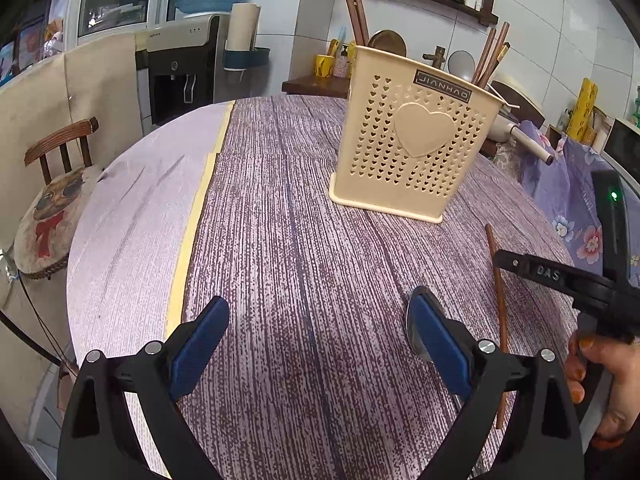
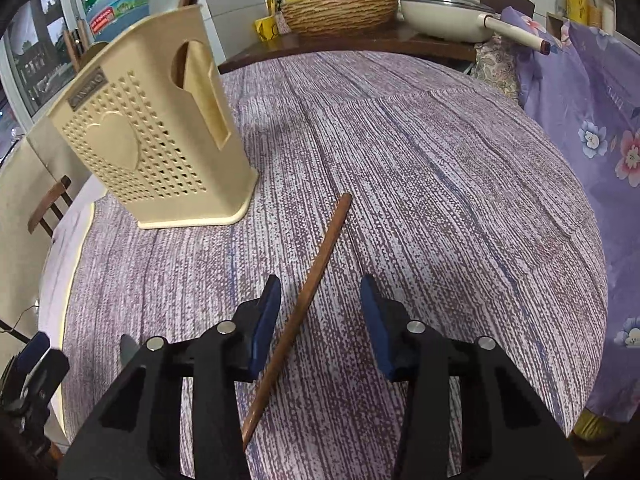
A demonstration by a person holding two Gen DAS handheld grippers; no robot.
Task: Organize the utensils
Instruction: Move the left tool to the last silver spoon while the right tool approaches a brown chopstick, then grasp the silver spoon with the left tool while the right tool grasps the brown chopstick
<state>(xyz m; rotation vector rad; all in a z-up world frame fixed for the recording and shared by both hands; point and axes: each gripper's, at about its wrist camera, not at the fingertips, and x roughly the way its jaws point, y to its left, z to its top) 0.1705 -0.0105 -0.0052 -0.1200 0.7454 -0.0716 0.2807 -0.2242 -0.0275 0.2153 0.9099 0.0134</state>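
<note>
Your right gripper [image 2: 320,304] jaws released astride wooden chopstick [image 2: 316,272], left gripper [image 1: 320,332] jaws released, only left view shows spoon [image 1: 416,336] at 3 o'clock, utensil holder [image 1: 412,136] at 12.

left hand-held gripper [image 1: 318,332]: jaws wide | right hand-held gripper [image 2: 320,308]: jaws apart, angled down

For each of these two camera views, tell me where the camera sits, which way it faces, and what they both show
Left wrist view: sits on the left gripper, angled down across the round table toward the beige utensil holder; shows its own open blue-padded fingers, plus the right gripper and a hand at the right edge.
Right wrist view: sits on the right gripper, angled down at a wooden chopstick lying between its fingers, untouched.
Shared: holder, chopstick, table, cream pan.
</note>
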